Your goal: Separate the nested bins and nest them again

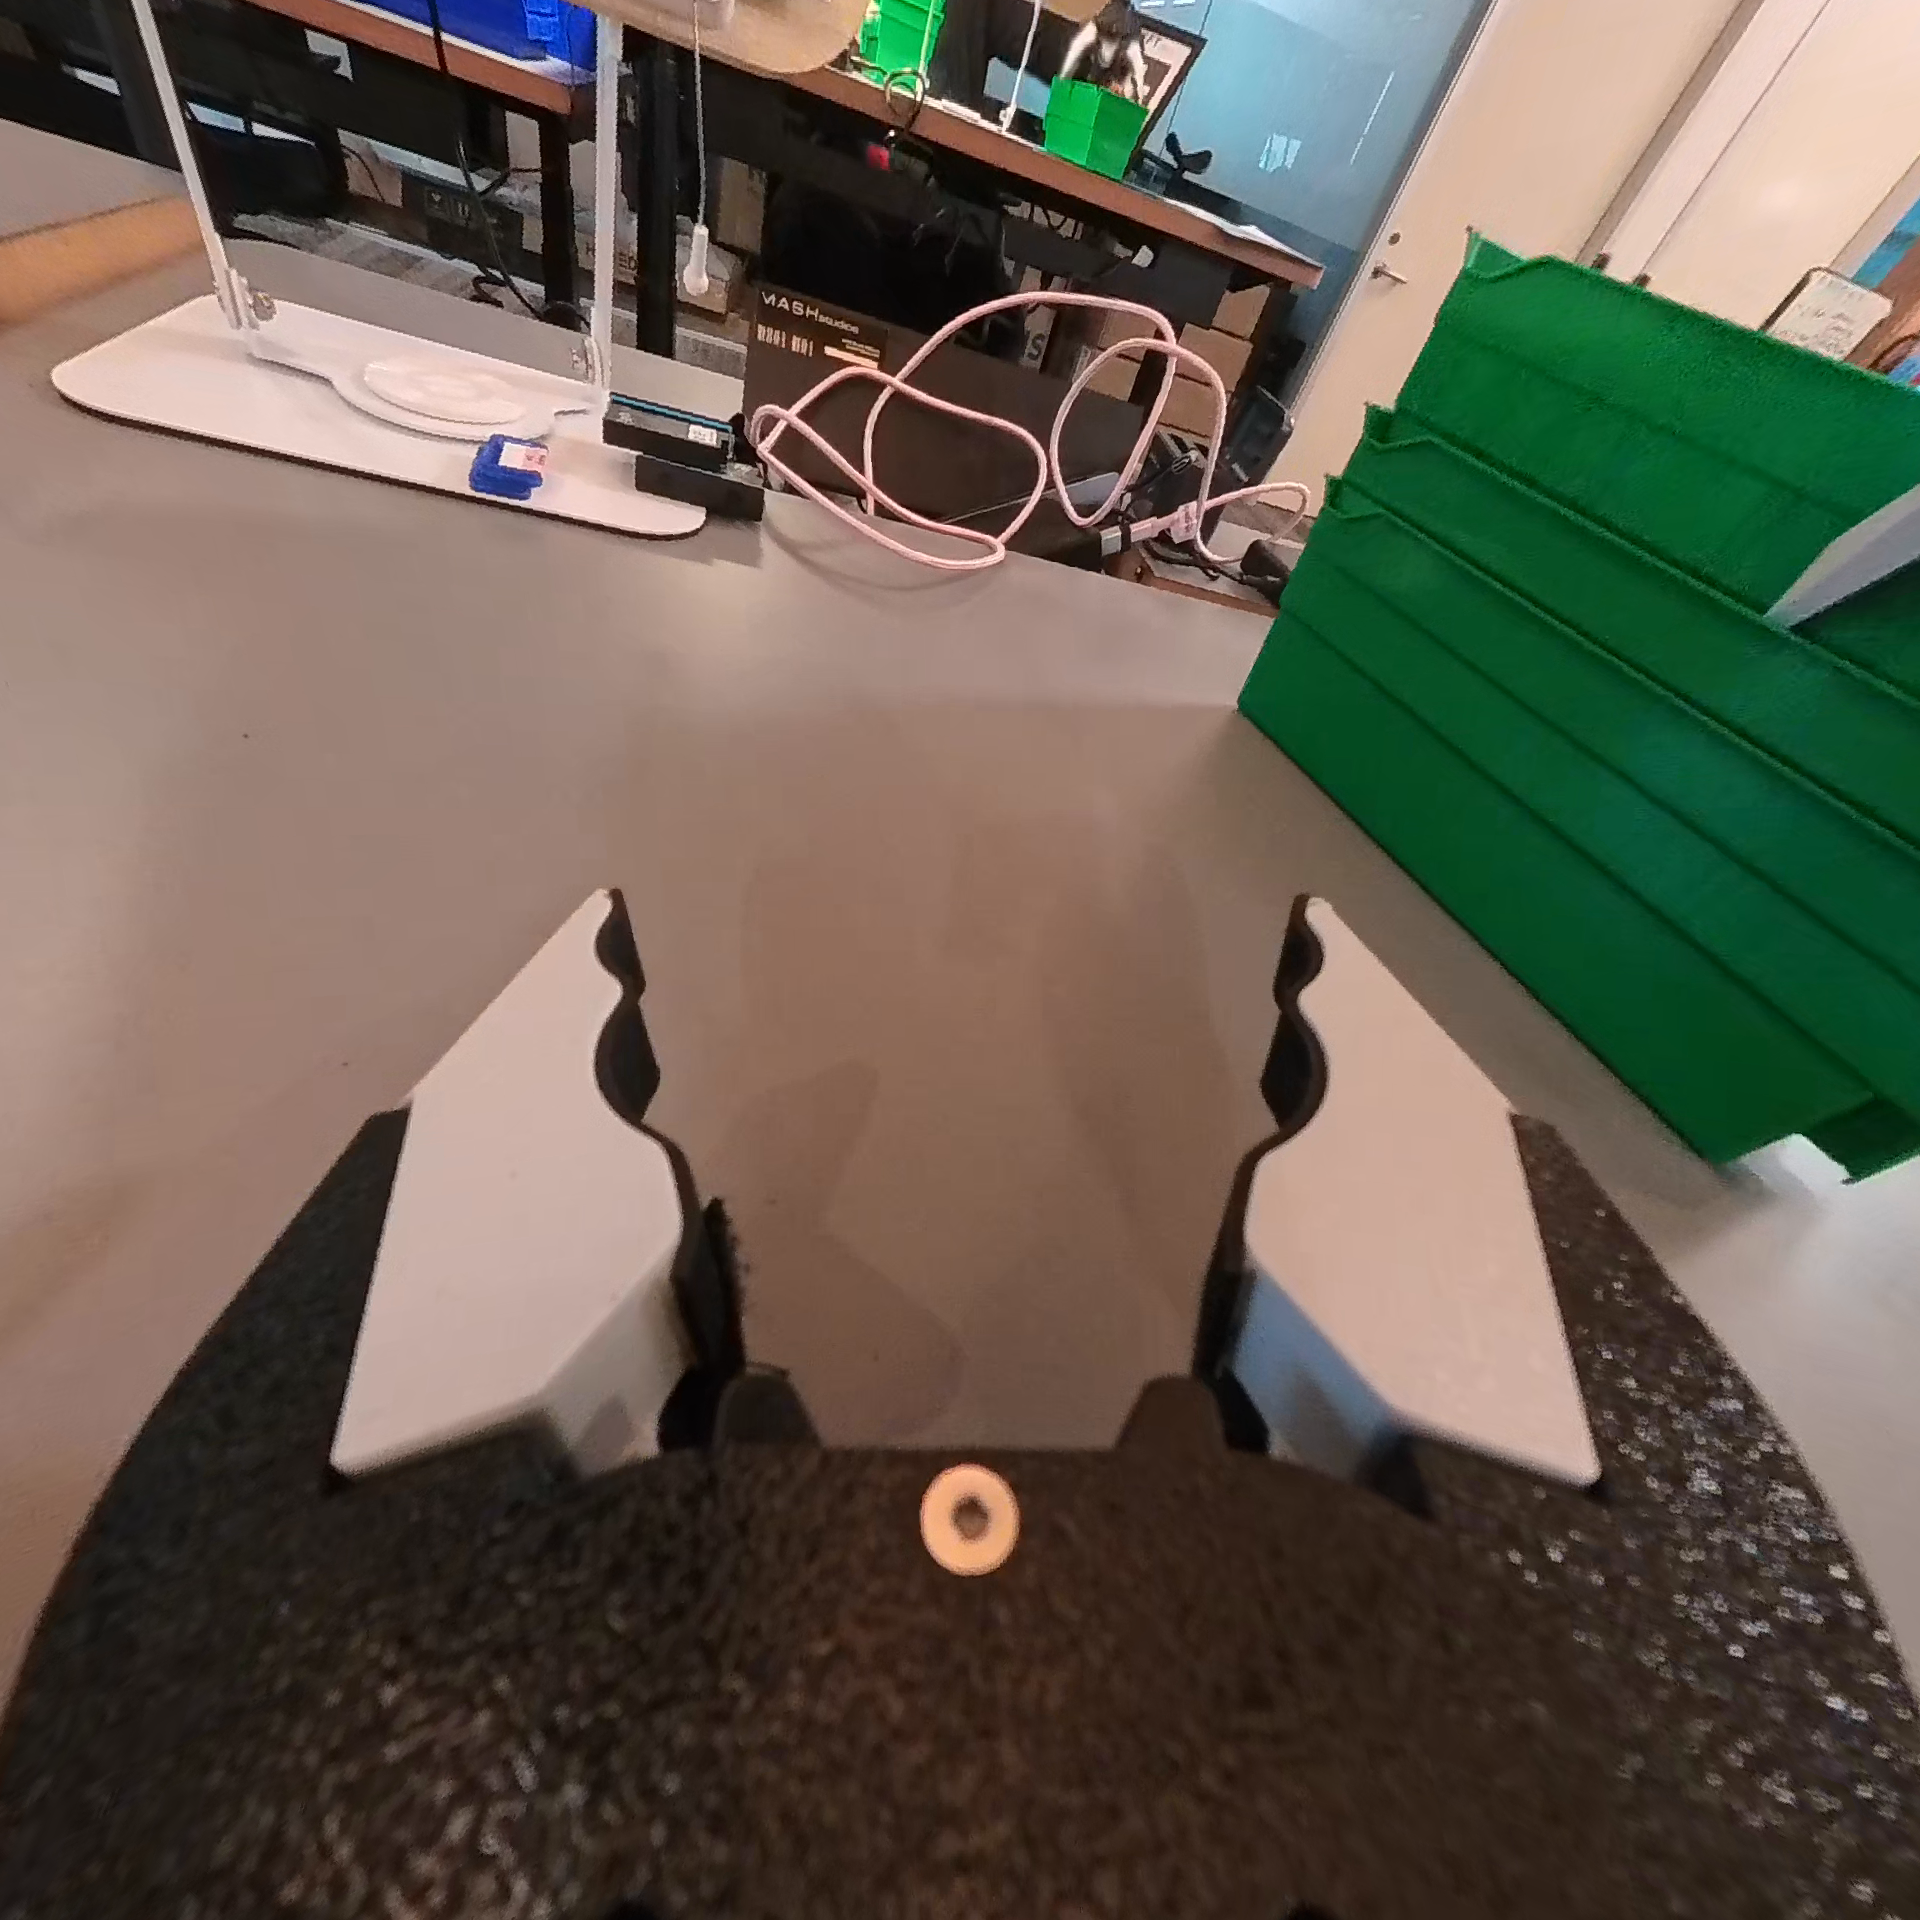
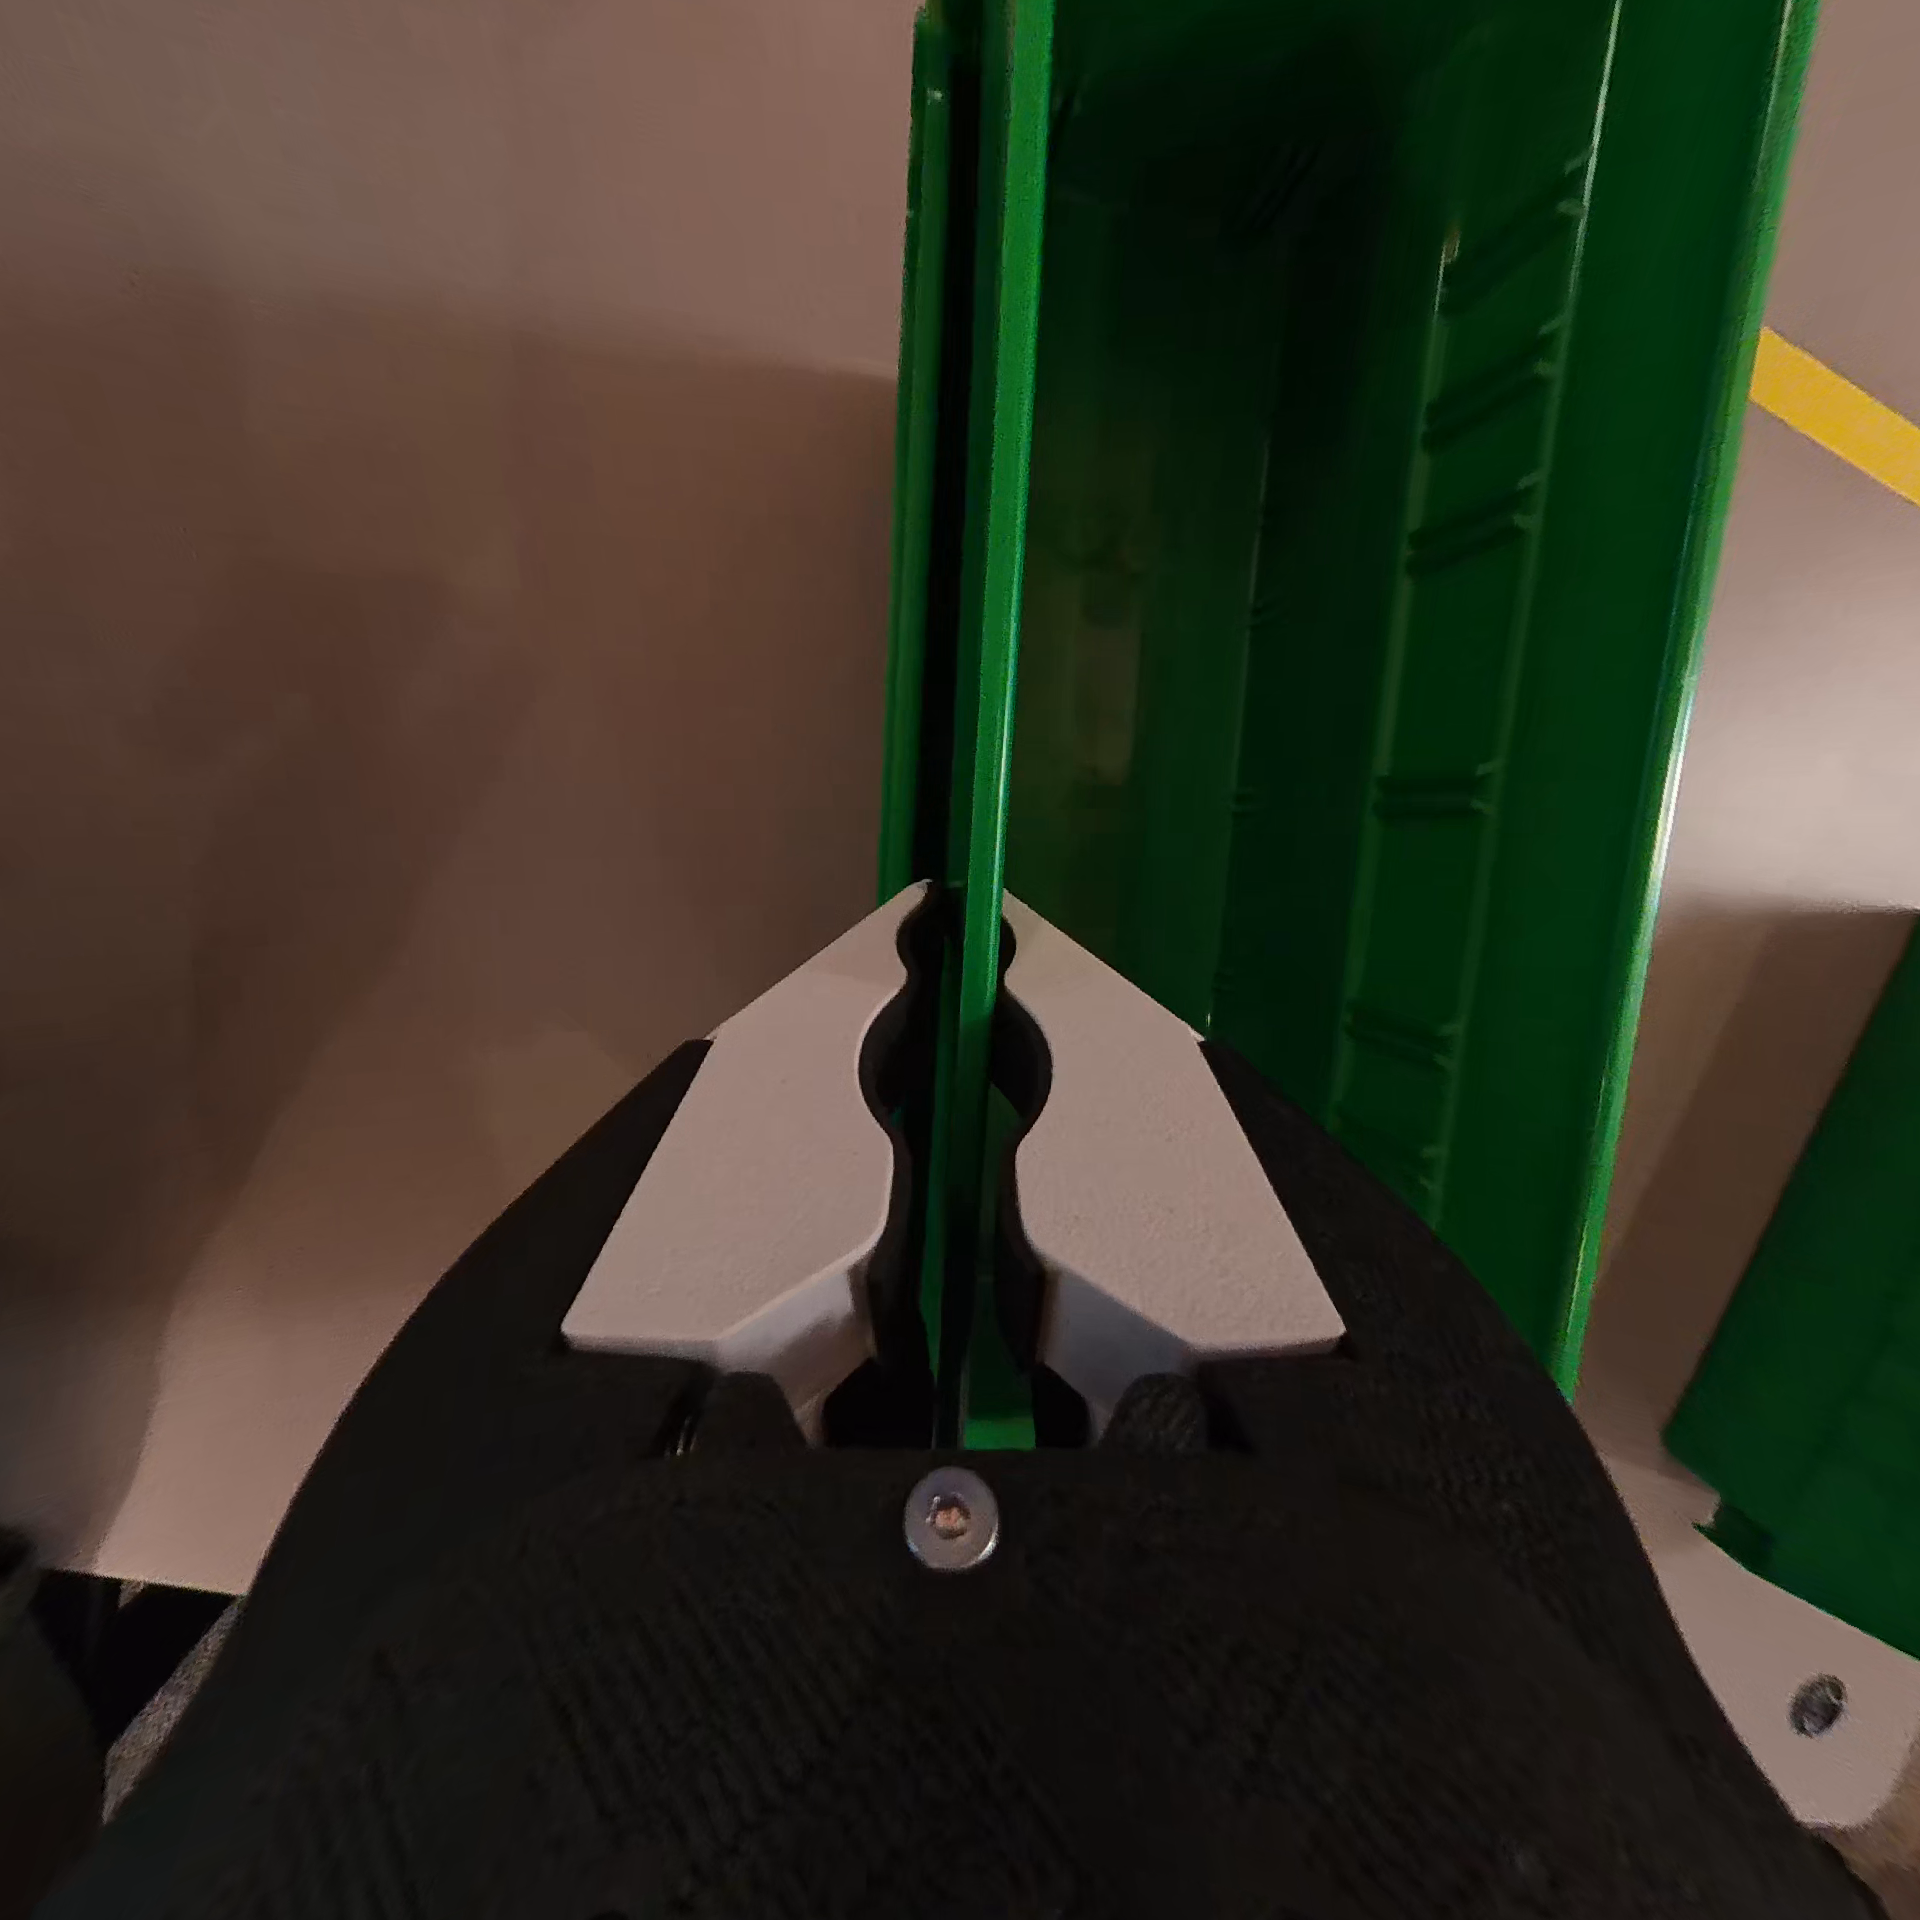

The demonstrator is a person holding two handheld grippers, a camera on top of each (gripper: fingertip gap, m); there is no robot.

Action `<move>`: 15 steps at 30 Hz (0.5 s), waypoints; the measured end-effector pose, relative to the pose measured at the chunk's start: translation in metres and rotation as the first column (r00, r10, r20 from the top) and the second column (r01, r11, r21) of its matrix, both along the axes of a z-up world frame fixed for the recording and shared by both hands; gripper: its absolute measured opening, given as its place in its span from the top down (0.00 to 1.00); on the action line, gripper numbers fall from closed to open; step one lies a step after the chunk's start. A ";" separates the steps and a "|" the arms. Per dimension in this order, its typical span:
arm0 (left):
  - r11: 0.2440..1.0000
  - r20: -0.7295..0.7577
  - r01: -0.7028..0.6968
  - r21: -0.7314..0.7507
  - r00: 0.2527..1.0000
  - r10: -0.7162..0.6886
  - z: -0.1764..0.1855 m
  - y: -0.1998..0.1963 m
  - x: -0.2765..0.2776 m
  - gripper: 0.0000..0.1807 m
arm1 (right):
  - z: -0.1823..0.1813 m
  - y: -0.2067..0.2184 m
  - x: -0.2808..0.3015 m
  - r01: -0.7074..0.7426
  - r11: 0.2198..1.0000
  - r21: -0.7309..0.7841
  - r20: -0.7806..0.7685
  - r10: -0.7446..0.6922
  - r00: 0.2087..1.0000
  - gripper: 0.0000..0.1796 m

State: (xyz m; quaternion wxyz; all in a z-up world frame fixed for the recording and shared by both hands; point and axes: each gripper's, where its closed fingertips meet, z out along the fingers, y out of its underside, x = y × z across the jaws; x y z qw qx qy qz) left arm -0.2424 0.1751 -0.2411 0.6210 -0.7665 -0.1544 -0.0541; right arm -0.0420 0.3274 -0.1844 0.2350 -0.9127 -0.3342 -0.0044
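Note:
A stack of several nested green bins (image 1: pixel 1621 748) stands on the grey table (image 1: pixel 520 779) at the right of the left wrist view. The topmost bin (image 1: pixel 1683 416) sits higher and tilted above the others. My left gripper (image 1: pixel 958 914) is open and empty, low over the table, left of the stack. My right gripper (image 2: pixel 968 914) is shut on the side wall (image 2: pixel 982 623) of a green bin, whose inside (image 2: pixel 1299 623) I look into. One of its grey fingers (image 1: pixel 1860 566) shows at the stack's top. Another green bin (image 2: pixel 1829 1351) shows at the lower right.
A white stand base (image 1: pixel 343 416), a small blue object (image 1: pixel 509 468), black devices (image 1: pixel 675 442) and a looped pink cable (image 1: pixel 987 447) lie along the table's far edge. Desks with more green bins (image 1: pixel 1096 120) stand behind. A yellow strip (image 2: pixel 1829 416) shows beyond the held bin.

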 end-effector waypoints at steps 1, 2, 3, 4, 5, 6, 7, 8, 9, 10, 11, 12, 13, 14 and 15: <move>1.000 -0.001 -0.001 -0.001 1.000 0.001 0.000 0.000 0.000 0.34 | 0.000 0.000 0.000 0.000 1.000 0.001 -0.002 0.000 1.000 0.98; 1.000 -0.002 -0.001 -0.003 1.000 0.001 0.000 0.000 0.000 0.34 | 0.000 0.000 0.000 0.001 1.000 0.000 -0.008 -0.001 1.000 0.98; 1.000 -0.004 -0.001 -0.004 1.000 0.001 0.000 0.000 0.000 0.34 | 0.000 0.000 0.000 -0.001 1.000 0.002 -0.012 0.001 1.000 0.98; 1.000 -0.005 -0.001 -0.004 1.000 0.001 0.000 0.000 0.000 0.34 | 0.001 0.001 0.000 -0.009 1.000 0.006 -0.014 0.009 1.000 0.98; 1.000 -0.008 -0.001 -0.003 1.000 0.001 0.000 0.000 0.000 0.34 | 0.002 0.001 -0.001 -0.016 1.000 0.010 -0.020 0.017 1.000 0.98; 1.000 -0.009 -0.002 -0.002 1.000 0.002 0.000 0.000 0.000 0.34 | 0.003 0.001 -0.002 -0.019 1.000 0.011 -0.035 0.019 0.999 0.98; 1.000 -0.009 -0.002 -0.003 1.000 0.002 0.000 0.000 0.000 0.34 | 0.002 0.002 -0.002 -0.021 1.000 0.012 -0.050 0.021 0.999 0.98; 1.000 -0.010 -0.002 -0.004 1.000 0.002 0.000 0.000 0.000 0.34 | 0.001 0.003 -0.003 -0.023 1.000 0.014 -0.062 0.024 0.998 0.98; 1.000 -0.010 -0.002 -0.004 1.000 0.002 0.000 0.000 0.000 0.34 | 0.000 0.003 -0.003 -0.025 1.000 0.018 -0.071 0.027 0.997 0.98; 1.000 -0.011 -0.002 -0.006 1.000 0.002 -0.001 0.000 0.000 0.34 | -0.001 0.004 -0.003 -0.029 0.999 0.023 -0.078 0.031 0.997 0.98; 1.000 -0.011 -0.001 -0.008 1.000 0.001 -0.001 0.001 0.000 0.34 | -0.001 0.005 -0.003 -0.035 0.999 0.027 -0.082 0.037 0.996 0.98; 1.000 -0.011 -0.001 -0.008 1.000 0.001 -0.001 0.001 0.000 0.34 | -0.001 0.005 -0.002 -0.042 0.999 0.031 -0.081 0.044 0.996 0.98; 1.000 -0.012 -0.001 -0.008 1.000 0.001 -0.001 0.001 0.001 0.34 | -0.001 0.005 -0.002 -0.050 0.998 0.036 -0.078 0.053 0.996 0.98; 1.000 -0.012 0.000 -0.008 1.000 0.000 -0.001 0.001 0.001 0.34 | -0.001 0.006 -0.002 -0.058 0.997 0.048 -0.067 0.061 0.996 0.96; 1.000 -0.012 0.000 -0.007 1.000 0.000 -0.001 0.001 0.001 0.34 | 0.000 0.007 0.000 -0.061 0.996 0.068 -0.047 0.064 0.997 0.93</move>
